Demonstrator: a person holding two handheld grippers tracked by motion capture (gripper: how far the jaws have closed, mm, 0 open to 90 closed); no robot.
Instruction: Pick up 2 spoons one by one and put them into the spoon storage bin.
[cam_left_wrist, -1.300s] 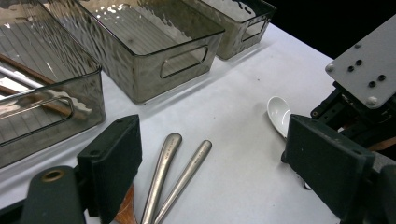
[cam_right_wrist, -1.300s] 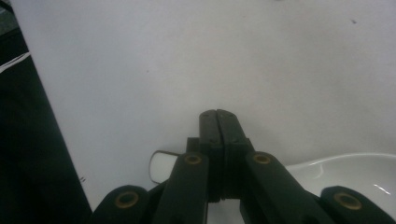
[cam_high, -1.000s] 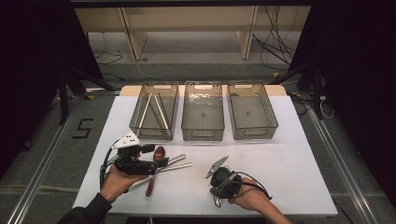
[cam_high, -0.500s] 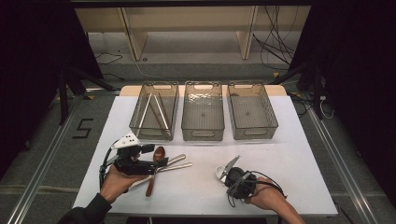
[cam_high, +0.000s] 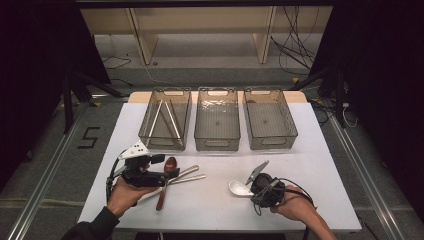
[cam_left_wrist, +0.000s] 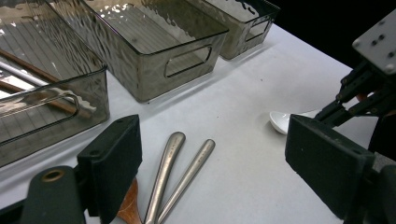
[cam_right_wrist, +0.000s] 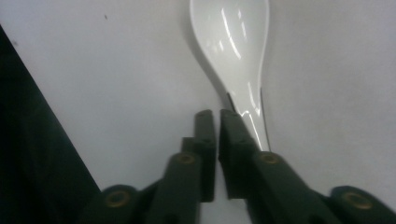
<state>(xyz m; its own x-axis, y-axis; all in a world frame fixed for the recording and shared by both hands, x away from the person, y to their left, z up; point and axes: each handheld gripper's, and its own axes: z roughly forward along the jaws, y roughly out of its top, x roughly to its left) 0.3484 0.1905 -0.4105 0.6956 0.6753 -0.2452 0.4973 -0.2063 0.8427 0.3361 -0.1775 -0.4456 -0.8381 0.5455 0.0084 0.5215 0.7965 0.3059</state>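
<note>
Right gripper (cam_high: 252, 186) slid toward 3 o'clock, jaws just cracked apart, white spoon (cam_right_wrist: 236, 51) beside them on table (cam_high: 320, 165), ungrasped. Left gripper (cam_high: 170, 166) released. Next: widen, straddle handle, clench.

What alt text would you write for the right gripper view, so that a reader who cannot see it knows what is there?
A glossy white ceramic spoon lies on a white table, its handle running down beside the right claw. The claw's two black jaws rise from the bottom edge, almost together with only a narrow slit between them, and the spoon's handle passes along their right side, not between them.
</note>
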